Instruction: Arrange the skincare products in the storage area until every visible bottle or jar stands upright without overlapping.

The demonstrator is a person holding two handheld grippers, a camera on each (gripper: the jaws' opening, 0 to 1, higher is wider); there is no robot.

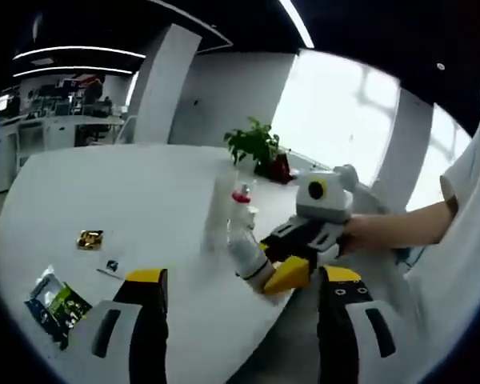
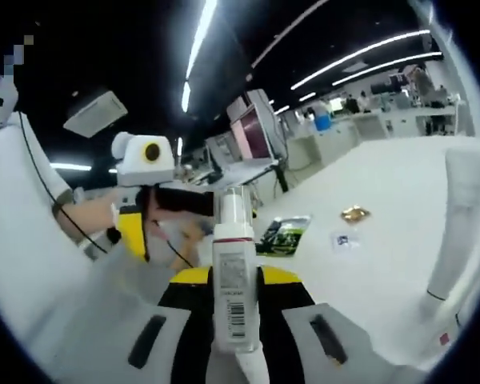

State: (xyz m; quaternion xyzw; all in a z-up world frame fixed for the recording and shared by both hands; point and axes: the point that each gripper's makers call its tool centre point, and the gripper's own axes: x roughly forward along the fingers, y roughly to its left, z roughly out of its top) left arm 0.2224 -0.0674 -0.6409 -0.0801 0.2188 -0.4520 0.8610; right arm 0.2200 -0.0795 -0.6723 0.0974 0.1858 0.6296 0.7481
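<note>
One white bottle (image 2: 234, 280) is sitting clamped between my right gripper's (image 2: 234, 282) jaws; my left gripper (image 1: 244, 282) is hanging open, two packets (image 1: 58, 300) lying beyond it.

A white bottle (image 2: 234, 276) with a clear cap and a barcode label sits clamped between the jaws of the right gripper (image 2: 234, 282), lifted off the white surface (image 2: 384, 208); in the left gripper view it tilts. A tall white tube (image 2: 460, 228) stands upright nearby. Behind the held bottle, a small red-capped bottle (image 1: 242, 202) seems to stand upright, though blurred.
</note>
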